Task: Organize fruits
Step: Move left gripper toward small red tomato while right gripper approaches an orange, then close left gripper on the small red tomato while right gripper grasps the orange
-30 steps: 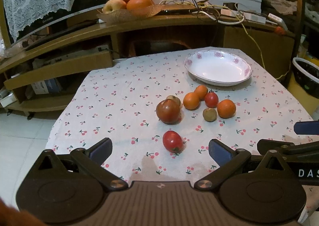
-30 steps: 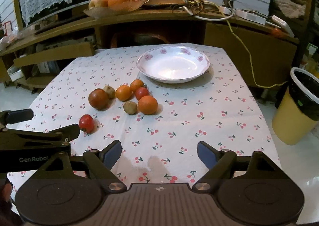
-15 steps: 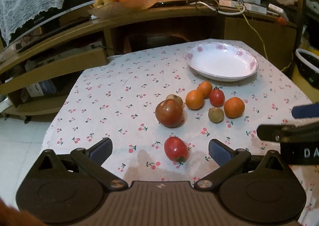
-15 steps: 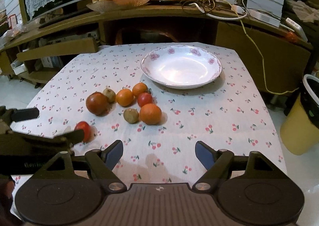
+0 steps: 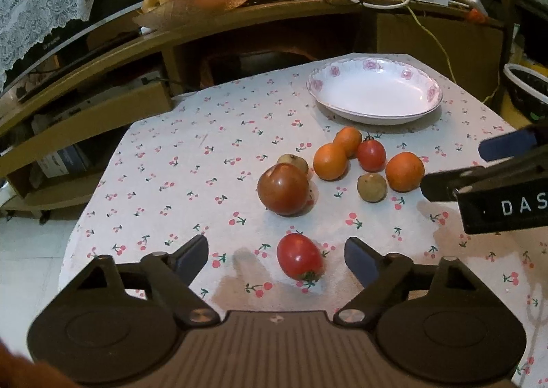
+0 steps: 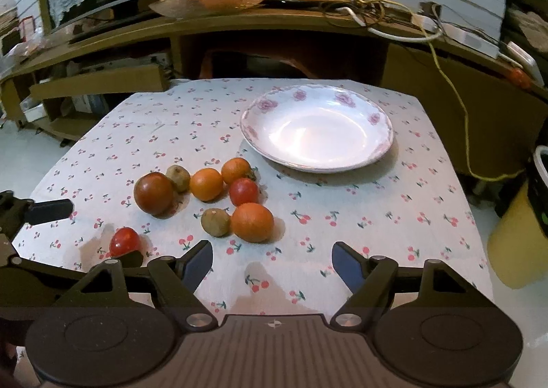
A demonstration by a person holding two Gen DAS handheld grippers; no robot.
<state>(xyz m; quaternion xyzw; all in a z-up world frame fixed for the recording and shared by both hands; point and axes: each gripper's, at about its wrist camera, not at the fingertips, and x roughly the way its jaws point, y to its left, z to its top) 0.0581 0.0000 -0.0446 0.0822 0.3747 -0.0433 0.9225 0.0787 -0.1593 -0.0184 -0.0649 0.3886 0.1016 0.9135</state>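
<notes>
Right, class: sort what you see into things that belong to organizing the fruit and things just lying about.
Belongs: lone tomato, fruit cluster, empty plate, left gripper, right gripper.

Lying about: shelf fruit basket, cables, yellow bin.

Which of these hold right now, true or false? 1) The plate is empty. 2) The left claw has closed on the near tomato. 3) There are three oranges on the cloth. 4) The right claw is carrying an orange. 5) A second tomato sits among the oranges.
1) The plate is empty: true.
2) False: the left claw is open, and the near tomato lies on the cloth between its fingers, ungripped.
3) Three oranges: true.
4) False: the right claw is open and empty.
5) A second tomato lies among them: true.
</notes>
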